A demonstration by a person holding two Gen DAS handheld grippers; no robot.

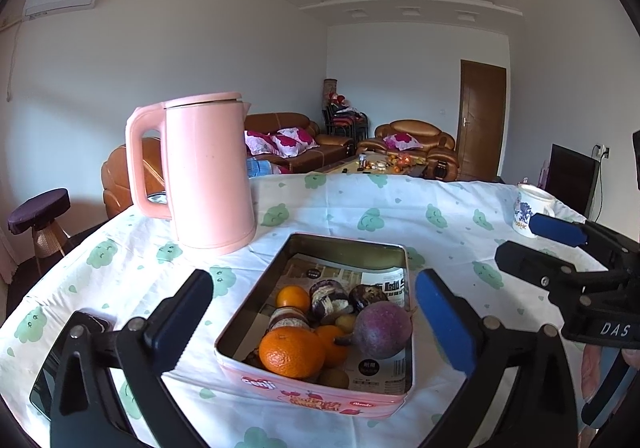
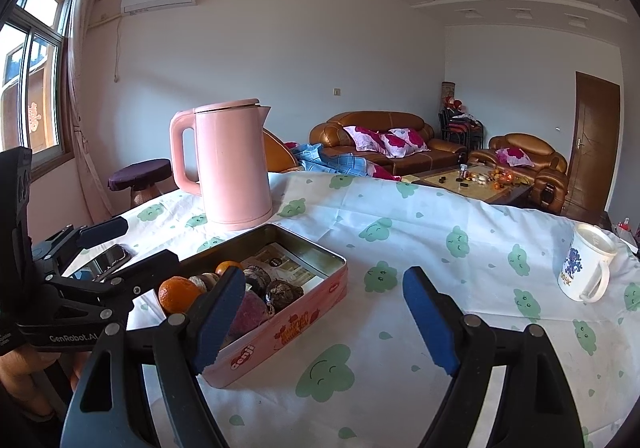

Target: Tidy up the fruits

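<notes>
1. Left wrist view: we are looking down at the pink tin (image 1: 320,394) sitting on the table (image 1: 400,215), just in front of the pink kettle (image 1: 204,171).
2. The fruits are already lying in the tin: a big orange (image 1: 291,352) at the near wall, a second orange (image 1: 293,298) further back, a purple round fruit (image 1: 382,329), and some dark shrivelled ones (image 1: 328,296). Printed paper is lining the far half, which is otherwise bare.
3. We are holding the left gripper (image 1: 312,322) with fingers spread wide either side of the tin, gripping nothing.
4. We are seeing no loose fruit on the cloth here, so sorting looks mostly done; what is left is probably tidying or closing, though no lid is showing.
5. Right wrist view: the tin (image 2: 280,322) is lying to the left, fruit heaped at its near end.
6. The right gripper (image 2: 326,320) is hanging open over bare cloth beside the tin, empty; one finger is overlapping the tin in view, contact unclear.
7. A white mug (image 2: 586,268) is standing well apart on the right, contents hidden.
</notes>
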